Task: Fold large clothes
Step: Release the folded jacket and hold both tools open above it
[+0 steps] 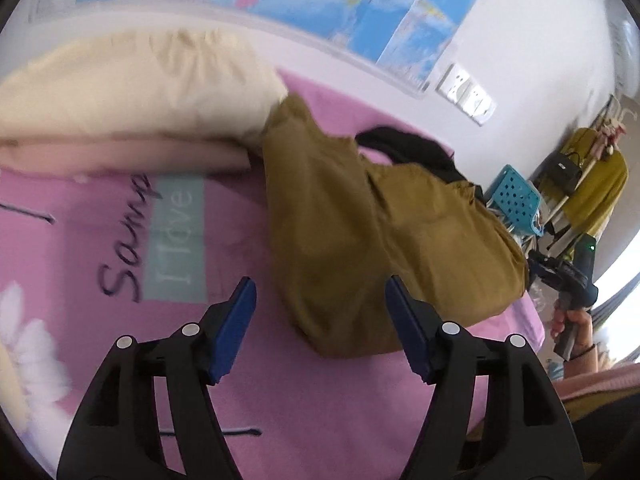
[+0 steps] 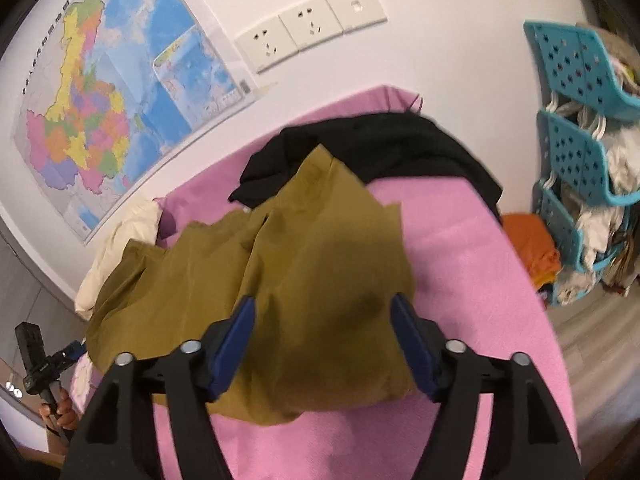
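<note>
An olive-brown garment (image 1: 372, 224) lies crumpled on the pink bed sheet (image 1: 256, 380), and shows in the right wrist view (image 2: 304, 280) too. A black garment (image 2: 384, 148) lies behind it, partly under it. My left gripper (image 1: 320, 308) is open and empty, hovering above the sheet just left of the olive garment's near edge. My right gripper (image 2: 320, 332) is open and empty, held over the garment's near end. The right gripper also shows in the left wrist view (image 1: 568, 280), held in a hand beyond the bed's right edge.
A cream pillow (image 1: 132, 84) lies at the bed's head against the wall with a map (image 2: 108, 92) and sockets (image 2: 308, 26). A blue basket rack (image 2: 584, 160) and an orange cloth (image 2: 528, 248) stand past the bed's right side. Clothes hang on a rack (image 1: 592, 180).
</note>
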`<state>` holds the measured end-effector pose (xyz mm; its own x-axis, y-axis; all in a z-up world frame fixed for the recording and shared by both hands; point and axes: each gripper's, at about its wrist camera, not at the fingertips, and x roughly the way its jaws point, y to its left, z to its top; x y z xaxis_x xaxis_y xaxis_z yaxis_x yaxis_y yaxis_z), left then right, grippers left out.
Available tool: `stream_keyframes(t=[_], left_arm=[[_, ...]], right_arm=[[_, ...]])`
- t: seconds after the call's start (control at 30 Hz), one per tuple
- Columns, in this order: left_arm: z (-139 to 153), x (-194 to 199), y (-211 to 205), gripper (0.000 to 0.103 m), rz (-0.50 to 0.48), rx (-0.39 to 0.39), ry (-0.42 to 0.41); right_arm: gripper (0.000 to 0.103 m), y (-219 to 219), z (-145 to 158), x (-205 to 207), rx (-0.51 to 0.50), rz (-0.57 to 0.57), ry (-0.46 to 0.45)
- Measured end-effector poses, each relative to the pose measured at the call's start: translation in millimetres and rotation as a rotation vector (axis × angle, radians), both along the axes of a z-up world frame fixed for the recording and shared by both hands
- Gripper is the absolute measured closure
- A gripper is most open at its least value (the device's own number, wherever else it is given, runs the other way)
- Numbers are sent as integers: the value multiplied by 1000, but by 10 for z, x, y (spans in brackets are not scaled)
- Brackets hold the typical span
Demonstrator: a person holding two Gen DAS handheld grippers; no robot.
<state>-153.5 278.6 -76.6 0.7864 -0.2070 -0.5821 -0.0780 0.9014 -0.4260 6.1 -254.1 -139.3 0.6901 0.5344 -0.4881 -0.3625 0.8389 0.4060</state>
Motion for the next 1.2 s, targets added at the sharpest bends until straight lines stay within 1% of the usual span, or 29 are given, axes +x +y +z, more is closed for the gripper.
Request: stream_keyframes(t=[0.07, 0.13, 0.17, 0.2, 0.23, 0.27, 0.3, 0.33, 0.37, 0.4, 0.43, 0.47, 0.5, 0.53, 0.57, 0.6, 0.63, 0.7, 0.8, 0.87, 0.97, 1.0, 1.07, 1.13, 1.2], left_arm=[[-129, 120, 15, 42, -2, -37, 35], [-212, 172, 26, 54, -10, -76, 42], [-242, 188, 34, 56, -1, -84, 51], [-266, 192, 41, 58, 8, -82, 60], [-275, 188, 43, 58, 17, -76, 72], [-305, 212, 37, 57, 34, -69, 97], [-322, 235, 27, 53, 44, -62, 111], [-330, 253, 9, 44, 63, -46, 127], [-323, 240, -4, 42, 81, -23, 138], [-310, 227, -10, 39, 90, -8, 138], [-282, 203, -12, 38, 100, -2, 132], [-257, 175, -17, 39, 106, -1, 128], [-234, 157, -24, 39, 113, 7, 129], [-212, 138, -49, 38, 125, 31, 131], [-185, 118, -82, 37, 137, 63, 132], [-158, 110, -102, 37, 144, 83, 133], [-138, 103, -140, 37, 151, 106, 135], [-98, 98, -215, 37, 160, 148, 135], [-46, 117, -311, 37, 170, 204, 136], [-12, 128, -365, 36, 150, 207, 125], [-2, 157, -450, 36, 141, 243, 126], [-2, 170, -476, 36, 137, 255, 126], [-13, 176, -494, 34, 130, 264, 125], [-35, 194, -485, 33, 131, 252, 126], [-59, 195, -448, 31, 132, 228, 131]], right_arm=[[32, -25, 13, 83, -1, -21, 0], [32, -45, -35, 216, 11, -23, 22], [35, -33, -88, 299, -2, -20, 43], [52, -19, -165, 388, -21, -28, 72], [60, -7, -230, 454, -23, -12, 96], [62, 0, -317, 539, -18, -7, 122], [61, -17, -387, 600, 15, -12, 142], [60, -40, -422, 627, 47, -15, 155], [59, -51, -416, 616, 54, -19, 158], [55, -57, -396, 587, 49, -27, 159], [51, -67, -382, 556, 45, -37, 160], [44, -93, -370, 510, 47, -48, 164], [43, -130, -354, 452, 68, -46, 163], [43, -164, -339, 412, 86, -39, 159], [41, -205, -310, 344, 102, -34, 148], [36, -235, -283, 278, 112, -33, 134], [35, -277, -248, 197, 124, -32, 115], [35, -319, -188, 57, 141, -9, 91], [35, -292, -107, -92, 131, 16, 61], [35, -216, -60, -180, 130, 61, 43], [35, -29, -29, -247, 98, 129, 21], [35, 66, -37, -245, 72, 147, 16], [33, 178, -88, -195, 61, 168, 27], [33, 222, -165, -94, 64, 167, 42], [37, 206, -196, -20, 89, 163, 45]])
